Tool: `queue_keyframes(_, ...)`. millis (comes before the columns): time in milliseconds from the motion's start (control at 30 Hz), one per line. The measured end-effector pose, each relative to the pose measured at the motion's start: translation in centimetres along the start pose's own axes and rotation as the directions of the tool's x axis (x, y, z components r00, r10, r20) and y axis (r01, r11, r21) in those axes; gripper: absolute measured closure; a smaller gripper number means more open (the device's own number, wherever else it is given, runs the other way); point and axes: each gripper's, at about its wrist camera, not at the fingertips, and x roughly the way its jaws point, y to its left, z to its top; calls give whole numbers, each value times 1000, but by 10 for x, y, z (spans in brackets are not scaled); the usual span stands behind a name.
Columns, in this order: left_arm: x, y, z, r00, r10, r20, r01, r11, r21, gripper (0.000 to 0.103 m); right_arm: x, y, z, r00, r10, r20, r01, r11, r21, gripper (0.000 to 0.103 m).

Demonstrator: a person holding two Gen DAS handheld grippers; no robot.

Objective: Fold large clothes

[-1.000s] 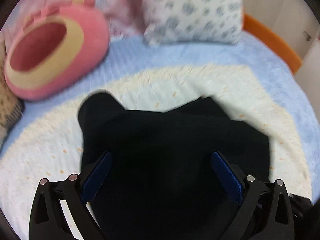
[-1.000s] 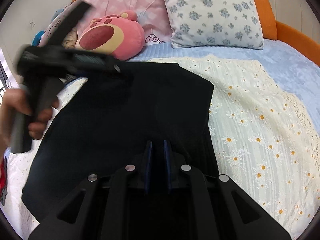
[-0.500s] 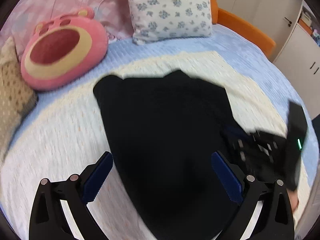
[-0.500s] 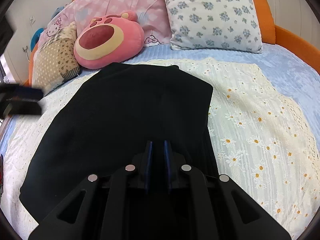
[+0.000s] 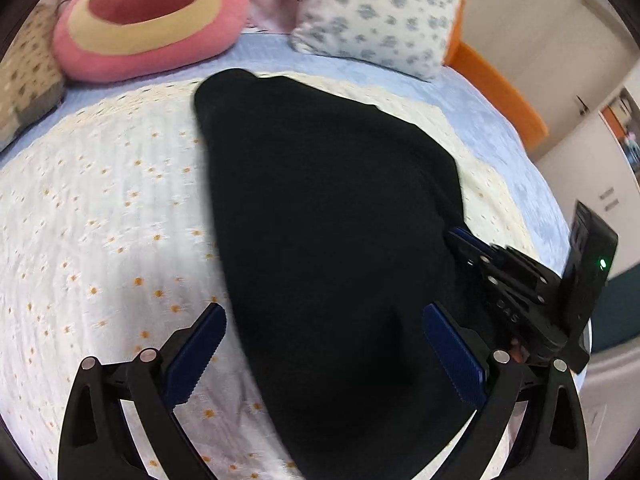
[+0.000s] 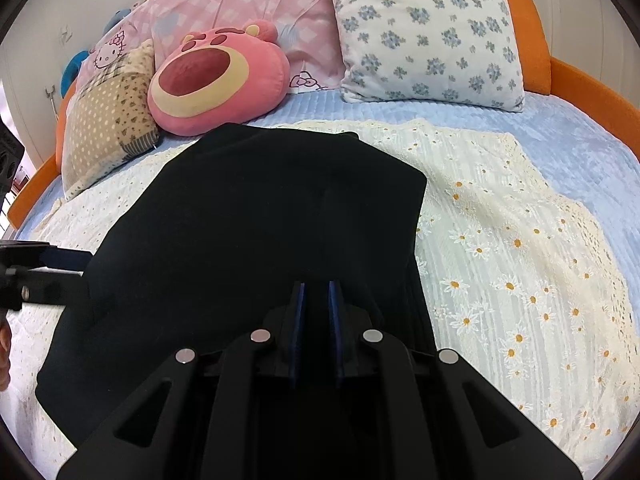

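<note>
Black garment (image 6: 248, 248), large, soft, matte fabric, lies spread flat on the cream daisy-print cover (image 6: 520, 280) over the pale blue quilted bed (image 6: 580, 148); its far edge nearly reaches the pillows.

Right tool (image 6: 316, 308): blue pads almost together, clenched on a pinch of the black fabric at the garment's near edge; the cloth runs up between the pads. In the left wrist view the same tool (image 5: 464, 236) sits at the garment's right border.

Left tool (image 5: 324, 344): released, blue pads standing wide apart, hovering over the garment's near-left part with nothing between them. From the right wrist view it shows only partly, at the left edge of the frame, beside the garment's left border.

Step in hand, as judged: one corner or hem secured, second grasp not yet made. Garment looks partly folded already (straight side edges, no sleeves showing), though the dark fabric hides any layering. Next move calls for the left tool to drop to the near-left edge and close on it, so both edges can be lifted together and carried toward the pillows without the cloth skewing.

Count: one garment; two tools; one pink plush bear-face cushion (image 6: 216, 76); one white pillow with blue flowers (image 6: 428, 28); one pink cat-print pillow (image 6: 256, 4); one beige patchwork cushion (image 6: 108, 116).
</note>
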Motion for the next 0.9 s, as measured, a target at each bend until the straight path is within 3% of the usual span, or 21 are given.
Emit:
queue_keyframes(100, 14, 9, 2, 999, -1, -51, 0, 1000, -29, 3, 0, 0, 0, 1000, -5, 1, 5, 1000, -4, 91)
queue_keyframes(200, 33, 7, 3, 994, -71, -88, 67, 997, -48, 3, 0, 0, 0, 1000, -5, 1, 5, 1000, -4, 91)
queue_keyframes(367, 53, -9, 8, 997, -28, -65, 27, 1000, -11, 3, -1, -1, -1, 1000, -3, 0, 3, 1000, -7, 91)
queue_keyframes(500, 46, 1, 9, 993, -109, -47, 107, 993, -55, 3, -2, -2, -1, 1000, 4, 1, -4, 1000, -3, 91)
queue_keyframes(600, 45, -2, 5, 995, -91, -42, 89, 995, -37, 3, -9, -6, 6, 998, 50, -27, -50, 999, 13, 88)
queue_keyframes(633, 45, -3, 3, 996, -77, -35, 75, 997, -31, 3, -20, -12, 11, 994, 105, -36, -103, 994, 43, 85)
queue_keyframes(667, 46, -4, 2, 997, -68, -28, 67, 997, -37, 3, -33, -20, 15, 992, 126, -23, -124, 990, 74, 59)
queue_keyframes(700, 47, -4, 1, 998, -65, -23, 64, 997, -44, 3, -51, -34, 20, 992, 125, 13, -125, 985, 119, 9)
queue_keyframes(733, 48, -4, 1, 998, -63, -18, 62, 997, -46, 3, -62, -45, 21, 992, 124, 30, -128, 979, 157, 7)
queue_keyframes(800, 47, -3, 0, 998, -63, -14, 63, 997, -37, 3, -72, -73, 25, 978, 207, 22, -206, 949, 239, 5)
queue_keyframes(900, 46, -3, -1, 998, -70, -9, 70, 997, -36, 3, -61, -111, 33, 959, 277, -57, -241, 906, 350, 4)
